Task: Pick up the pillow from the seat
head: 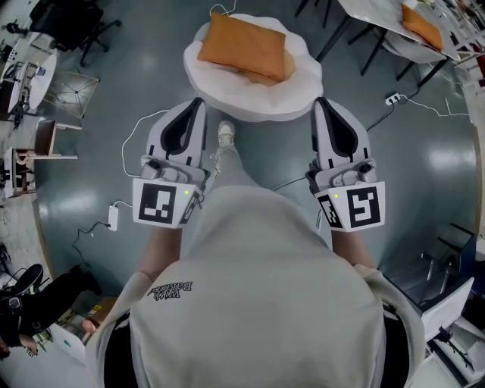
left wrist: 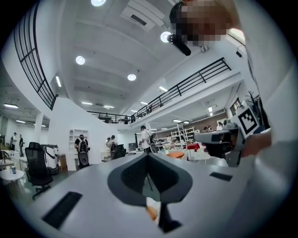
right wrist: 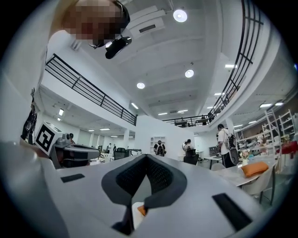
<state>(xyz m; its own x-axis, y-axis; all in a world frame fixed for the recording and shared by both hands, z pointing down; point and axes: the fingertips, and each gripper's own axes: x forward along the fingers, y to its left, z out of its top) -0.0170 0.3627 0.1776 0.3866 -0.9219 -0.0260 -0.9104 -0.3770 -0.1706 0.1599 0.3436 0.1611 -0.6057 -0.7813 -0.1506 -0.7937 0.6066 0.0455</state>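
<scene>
Nearest, on the near side of the seat (head: pixel 303 85), the person holds both tools side by side, pointing at it. The left tool (head: pixel 198 102) (left wrist: pixel 148 156) has its jaws pressed together with nothing gripped. The right tool (right wrist: pixel 146 157) (head: pixel 320 102) is likewise closed and empty. In the head view their tips line up with the seat's near-left and near-right edges, and the full width of the seat lies open between them. A shoe (head: pixel 226 134) stands on the grey floor (head: pixel 424 151) just before the seat's near rim. The orange pillow (head: pixel 242 47) lies on the round white seat, set toward its far side and turned askew, leaving a broad bare white margin along the near rim. Right of the seat a power strip (head: pixel 392 98) and its cable lie on open floor. Beyond the seat, to the right, another orange cushion (head: pixel 420 26) rests on a worktop (head: pixel 371 14).
</scene>
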